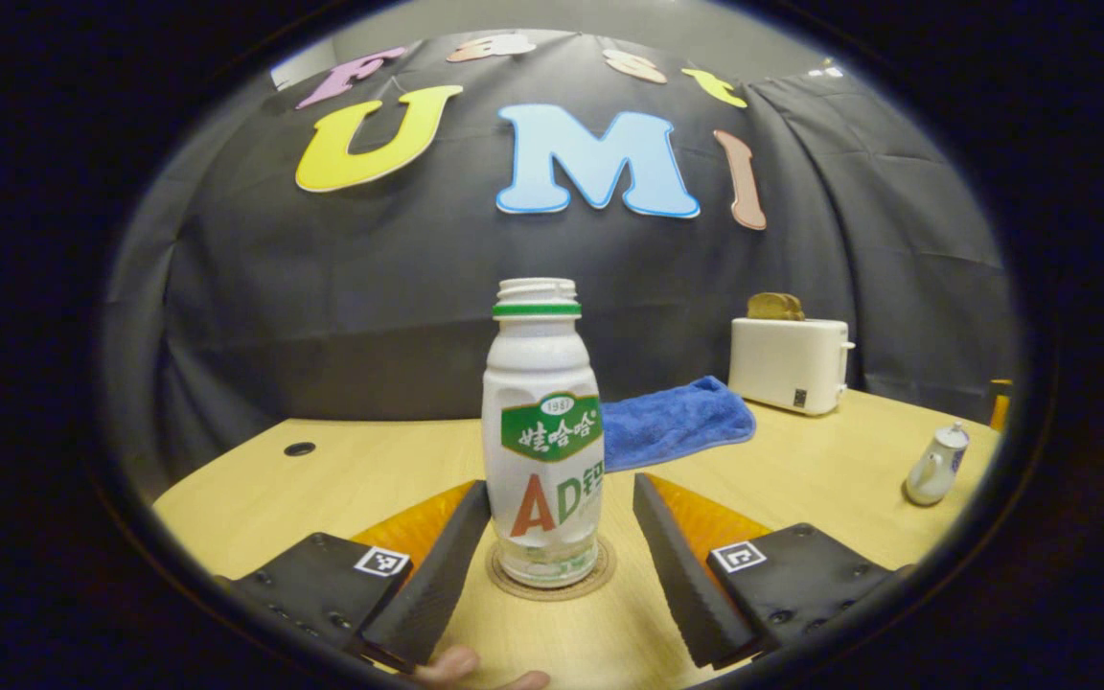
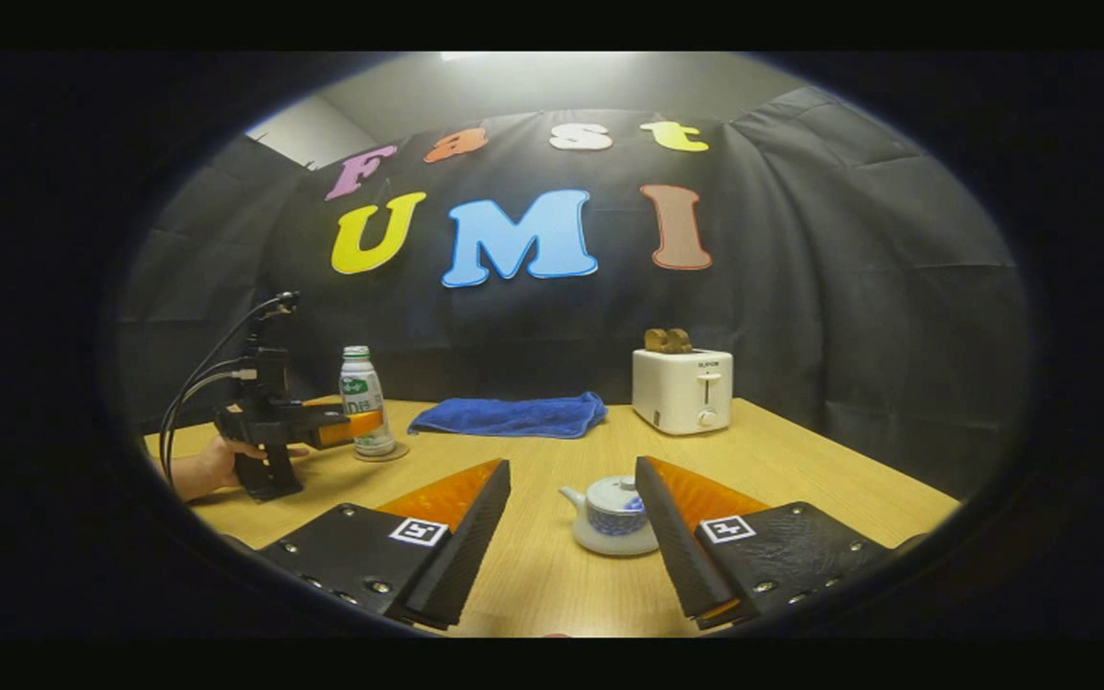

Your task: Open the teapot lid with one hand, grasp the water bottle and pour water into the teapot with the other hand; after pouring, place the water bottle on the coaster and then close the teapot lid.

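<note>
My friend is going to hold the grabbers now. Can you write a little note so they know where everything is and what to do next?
Left gripper: open, fingers on either side of the water bottle, not squeezing it.
Right gripper: open, near the teapot, holding nothing.
The bottle stands upright on the coaster, cap off. The teapot sits on the table with its lid on.
Whether water has been poured cannot be told from here.
If the job is just starting: lift the lid, pour water in, set the bottle back on the coaster, close the lid.
</note>
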`<state>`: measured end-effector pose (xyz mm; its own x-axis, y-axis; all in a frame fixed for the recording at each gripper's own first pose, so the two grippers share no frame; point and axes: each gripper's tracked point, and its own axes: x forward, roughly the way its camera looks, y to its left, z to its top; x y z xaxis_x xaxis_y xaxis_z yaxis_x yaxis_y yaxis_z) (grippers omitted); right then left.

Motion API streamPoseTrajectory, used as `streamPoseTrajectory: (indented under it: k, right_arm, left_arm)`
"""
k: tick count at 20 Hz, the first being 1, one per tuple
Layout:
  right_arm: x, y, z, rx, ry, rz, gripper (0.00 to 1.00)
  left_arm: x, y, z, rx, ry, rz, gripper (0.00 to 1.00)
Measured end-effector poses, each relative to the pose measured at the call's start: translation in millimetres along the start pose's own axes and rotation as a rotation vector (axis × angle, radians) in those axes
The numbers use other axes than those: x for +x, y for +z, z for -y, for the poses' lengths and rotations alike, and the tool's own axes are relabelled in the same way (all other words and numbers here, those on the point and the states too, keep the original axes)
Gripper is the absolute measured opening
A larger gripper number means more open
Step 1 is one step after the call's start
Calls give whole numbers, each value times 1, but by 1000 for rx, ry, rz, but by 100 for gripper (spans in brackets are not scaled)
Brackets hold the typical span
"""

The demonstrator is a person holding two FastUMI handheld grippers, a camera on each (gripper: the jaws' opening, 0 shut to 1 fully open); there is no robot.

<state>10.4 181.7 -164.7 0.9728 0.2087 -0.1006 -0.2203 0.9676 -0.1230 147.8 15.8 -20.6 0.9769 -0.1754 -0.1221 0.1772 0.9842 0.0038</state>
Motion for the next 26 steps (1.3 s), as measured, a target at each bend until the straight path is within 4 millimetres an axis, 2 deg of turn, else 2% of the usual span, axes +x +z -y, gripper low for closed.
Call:
streamPoseTrajectory:
  k: [3,5,7,9,11,15,17,19,20,21,22,26]
  right_arm:
    - [1,-12,-24,3,47,-29,81]
    - [5,-19,-45,-20,85,-51,80]
    - [7,-23,-67,-34,134,-61,81]
    - [11,-23,-77,-45,142,-57,81]
    - [20,-33,-87,-53,125,-84,81]
    - [36,-35,-89,-74,26,-77,81]
    - [39,-39,-96,-50,7,-99,85]
    - [34,-35,-91,-30,-21,-79,86]
    - [32,-31,-89,-12,-33,-56,88]
    - [28,-26,-84,2,-46,-30,93]
    - [25,-21,-84,10,-51,4,94]
    - [18,-23,-80,-37,-85,24,94]
  left_arm:
    - [-36,-5,8,-22,5,-1,98]
    - [-56,1,17,-11,-6,46,100]
    - [-63,-9,21,-4,-9,9,100]
    - [-75,-11,28,-28,-17,-5,100]
    - [-90,-10,39,-51,-17,1,100]
    - [-123,-7,55,-42,85,34,98]
    - [-146,-3,65,-49,137,67,100]
    - [-164,7,68,-37,191,122,100]
    - [-171,2,73,-20,184,108,98]
    - [-173,-1,81,-26,172,115,96]
    - [-170,1,86,-22,152,116,98]
    - [-174,1,77,-24,161,113,100]
